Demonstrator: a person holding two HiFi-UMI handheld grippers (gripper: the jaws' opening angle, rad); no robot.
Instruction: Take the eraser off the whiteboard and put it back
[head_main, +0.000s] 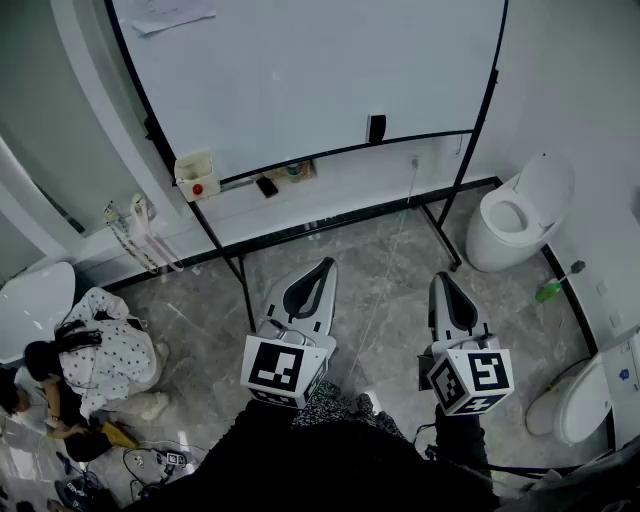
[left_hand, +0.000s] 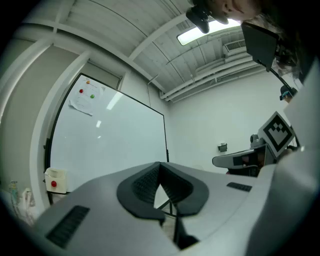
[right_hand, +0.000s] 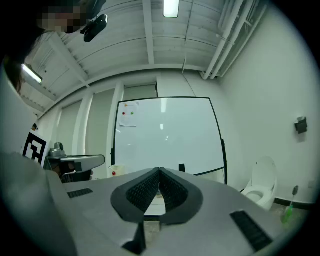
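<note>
Holding both tools low and level at the bottom of the head view, you have not yet engaged the task. Your left gripper (head_main: 323, 264) has its jaws brought together at the tips with nothing between them. Your right gripper (head_main: 440, 278) is likewise closed and empty. My judgement is that both are simply carried at rest, short of the board, with open floor (head_main: 380, 250) ahead of them.

Beyond that, at upper centre of the frame, the whiteboard (head_main: 320, 70) stands facing you. Its ledge (head_main: 290, 172) along the lower edge carries small items I cannot identify. The eraser (head_main: 376, 128) sits upright against the board face, just above the lower edge and right of centre. It is presumably stuck there by a magnet, within easy reach of a writer, and it is well apart from both tools.

The right gripper lies nearer its line, so that tool appears the better choice; its jaws must open before any grasp. A toilet (head_main: 515, 215) stands at the right, off your line to the board.
</note>
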